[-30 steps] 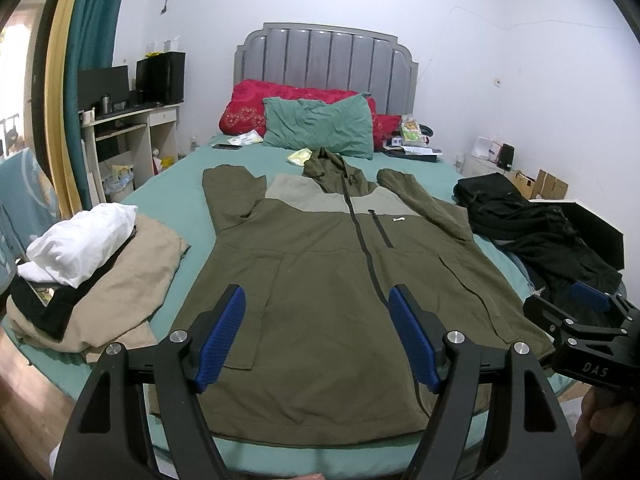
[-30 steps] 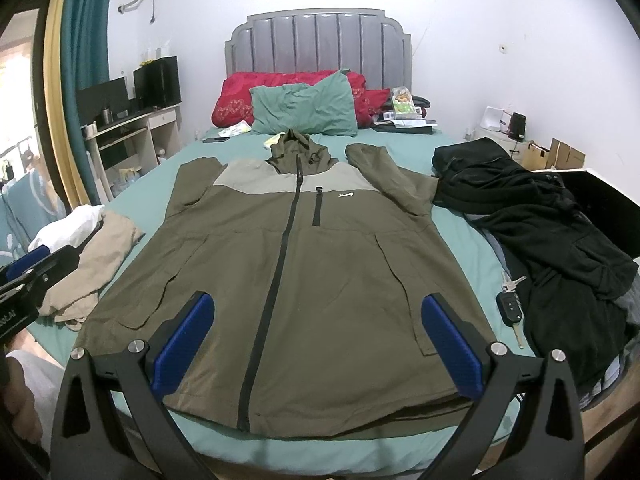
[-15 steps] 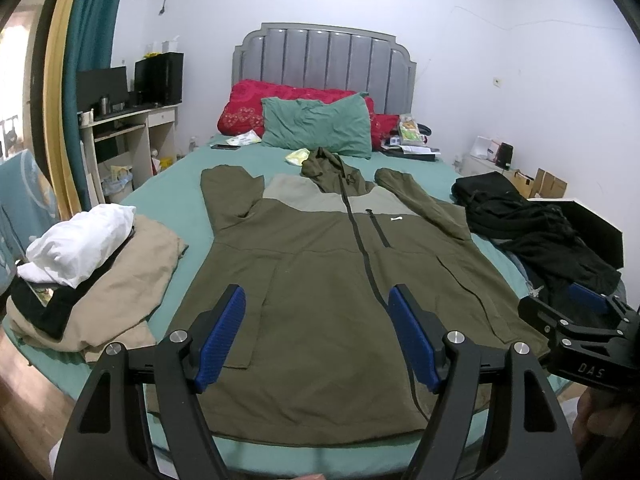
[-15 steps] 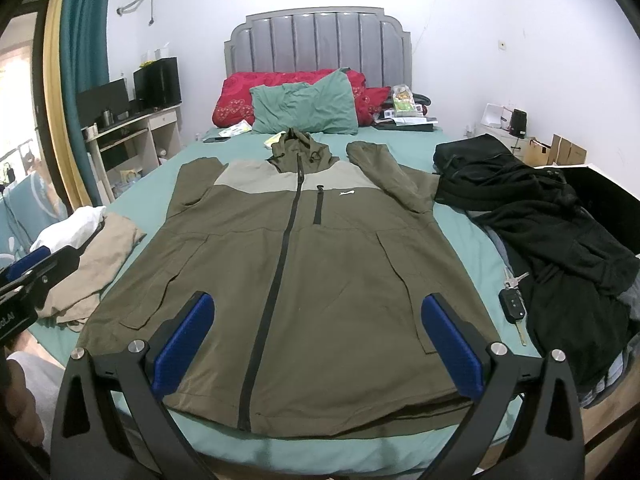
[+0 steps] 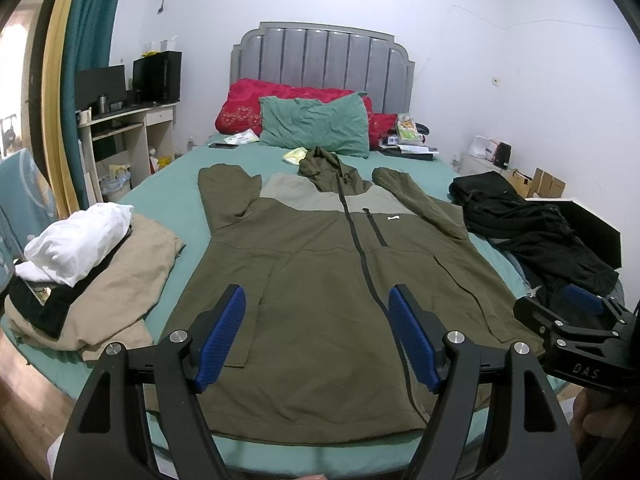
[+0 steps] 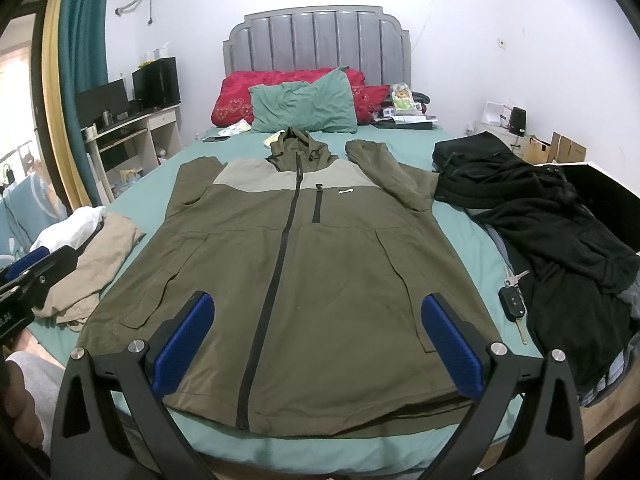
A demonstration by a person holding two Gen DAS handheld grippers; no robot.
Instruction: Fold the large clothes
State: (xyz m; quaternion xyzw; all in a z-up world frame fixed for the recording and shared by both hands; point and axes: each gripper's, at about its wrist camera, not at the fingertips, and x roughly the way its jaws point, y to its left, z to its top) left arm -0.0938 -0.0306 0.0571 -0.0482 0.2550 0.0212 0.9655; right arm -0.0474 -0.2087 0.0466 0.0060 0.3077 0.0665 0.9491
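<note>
On bed [image 5: 168,200], flat zipped olive jacket [image 5: 320,300]

An olive hooded jacket [image 5: 320,280] lay spread flat, front up and zipped, along the middle of the bed [image 5: 176,196], its hem at the near edge and its hood toward the green pillow [image 5: 316,126]. Folded tan and white clothes [image 5: 92,264] sat at the near left corner; black garments [image 5: 532,232] lay along the right edge. The left gripper [image 5: 318,336] hovered over the hem, jaws wide apart, holding nothing. The right gripper [image 5: 576,332] showed at the right edge.
</note>
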